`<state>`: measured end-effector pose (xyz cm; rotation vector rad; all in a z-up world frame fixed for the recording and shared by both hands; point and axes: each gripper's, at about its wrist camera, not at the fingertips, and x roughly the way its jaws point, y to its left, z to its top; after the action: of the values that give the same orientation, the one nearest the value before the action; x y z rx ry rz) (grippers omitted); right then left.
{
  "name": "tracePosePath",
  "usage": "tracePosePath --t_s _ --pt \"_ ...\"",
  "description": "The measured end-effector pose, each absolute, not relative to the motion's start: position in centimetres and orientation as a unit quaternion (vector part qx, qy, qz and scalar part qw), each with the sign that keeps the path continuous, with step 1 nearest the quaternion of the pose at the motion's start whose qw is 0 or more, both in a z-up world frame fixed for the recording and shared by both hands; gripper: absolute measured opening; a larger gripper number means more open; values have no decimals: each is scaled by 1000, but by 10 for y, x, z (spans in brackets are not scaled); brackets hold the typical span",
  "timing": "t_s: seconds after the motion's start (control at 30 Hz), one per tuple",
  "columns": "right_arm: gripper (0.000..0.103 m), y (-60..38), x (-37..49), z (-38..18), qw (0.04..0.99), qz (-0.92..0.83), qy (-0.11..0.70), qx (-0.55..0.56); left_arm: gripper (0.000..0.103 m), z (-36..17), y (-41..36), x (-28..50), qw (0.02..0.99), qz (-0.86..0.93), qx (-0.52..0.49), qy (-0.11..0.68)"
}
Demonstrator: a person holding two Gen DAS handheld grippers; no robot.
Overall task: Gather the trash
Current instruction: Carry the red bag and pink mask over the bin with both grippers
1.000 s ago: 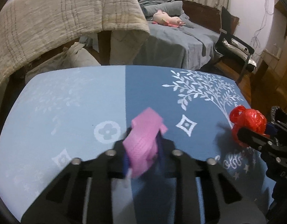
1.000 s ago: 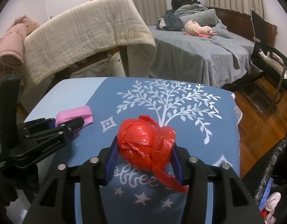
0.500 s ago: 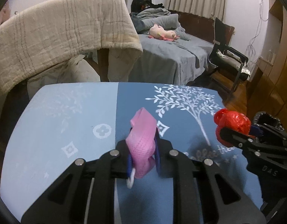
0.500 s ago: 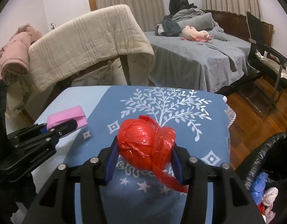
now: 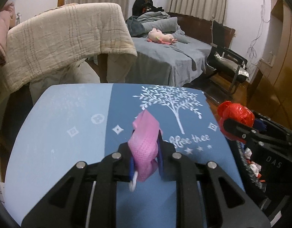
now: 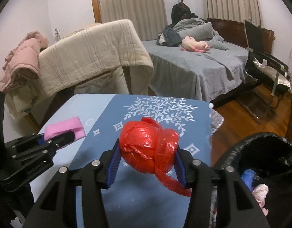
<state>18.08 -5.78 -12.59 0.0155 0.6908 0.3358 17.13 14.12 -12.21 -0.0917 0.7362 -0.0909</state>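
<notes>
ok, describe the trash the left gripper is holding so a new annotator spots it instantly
Find the blue tablecloth with the white tree print; the left gripper hangs above it. Pinched upright between its blue-padded fingers is a pink folded wad with a woven, cloth-like texture. The only other held item is the shiny red plastic bag ball in the right gripper, beside the black trash bin.

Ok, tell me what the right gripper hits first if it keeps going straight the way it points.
Probably the blue tablecloth: the right gripper, shut on the red bag, points out across it, apparently above. Depth is unclear; clearing the far edge, it would head toward the bed.
</notes>
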Motion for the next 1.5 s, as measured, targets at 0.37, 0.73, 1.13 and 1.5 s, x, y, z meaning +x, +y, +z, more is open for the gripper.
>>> tracePosePath --t_s 0.37,0.73,1.13,1.5 --pt "50 -96 124 -101 934 154 322 7 18 -95 98 124 940 -65 -21 335" --pt "50 -145 75 -76 947 122 296 19 18 -65 53 89 945 -104 -19 311" --pt "50 -186 37 -65 957 85 276 34 18 -43 3 60 947 -139 -1 290" --pt "50 -223 15 -56 963 46 261 40 18 -33 -36 43 945 -177 21 275"
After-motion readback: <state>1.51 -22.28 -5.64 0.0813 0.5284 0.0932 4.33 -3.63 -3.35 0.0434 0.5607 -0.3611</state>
